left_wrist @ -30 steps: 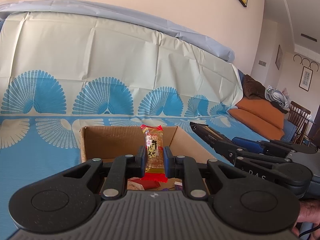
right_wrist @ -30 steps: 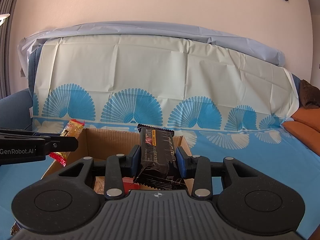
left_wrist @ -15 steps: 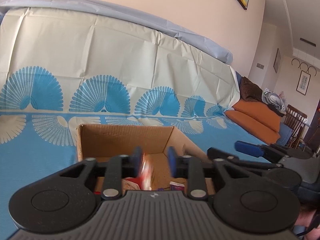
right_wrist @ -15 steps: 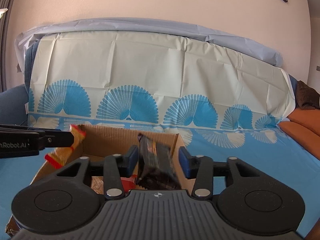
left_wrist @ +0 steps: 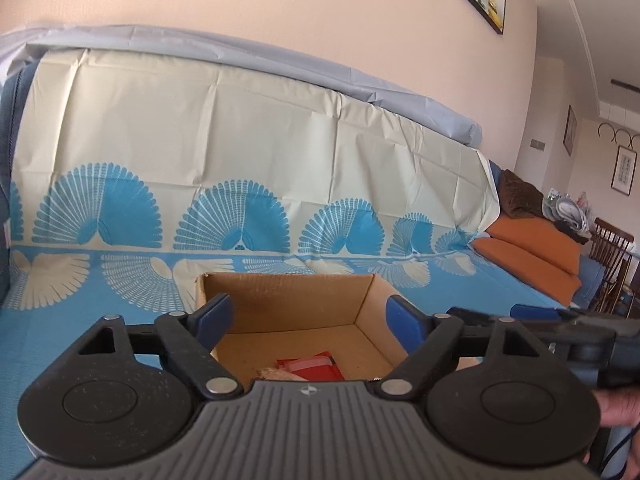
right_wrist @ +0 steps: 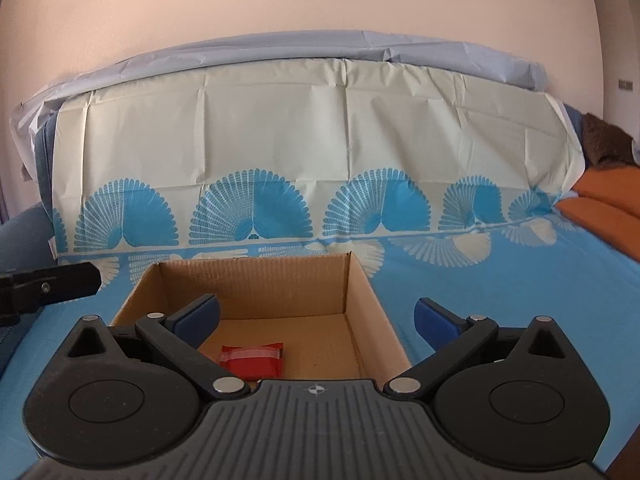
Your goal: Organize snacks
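Note:
An open cardboard box [left_wrist: 288,298] [right_wrist: 256,284] stands on the blue patterned cloth. A red snack packet [left_wrist: 310,368] [right_wrist: 252,360] lies on its floor, and a tan snack [left_wrist: 280,374] shows beside it in the left wrist view. My left gripper [left_wrist: 308,316] is open and empty above the box's near edge. My right gripper [right_wrist: 316,314] is open and empty above the box, jaws wide apart. The box's near part is hidden behind both gripper bodies. The right gripper [left_wrist: 560,328] also shows at the right of the left wrist view.
A sofa back draped in cream cloth [right_wrist: 320,128] with blue fans rises behind the box. Orange cushions [left_wrist: 532,248] lie at the right, with chairs [left_wrist: 612,256] beyond. The left gripper's finger [right_wrist: 52,288] reaches in at the left of the right wrist view.
Both grippers opened and let go of their snacks: the orange-red packet from the left, the dark bar from the right. Both dropped into the box, out of the jaws.

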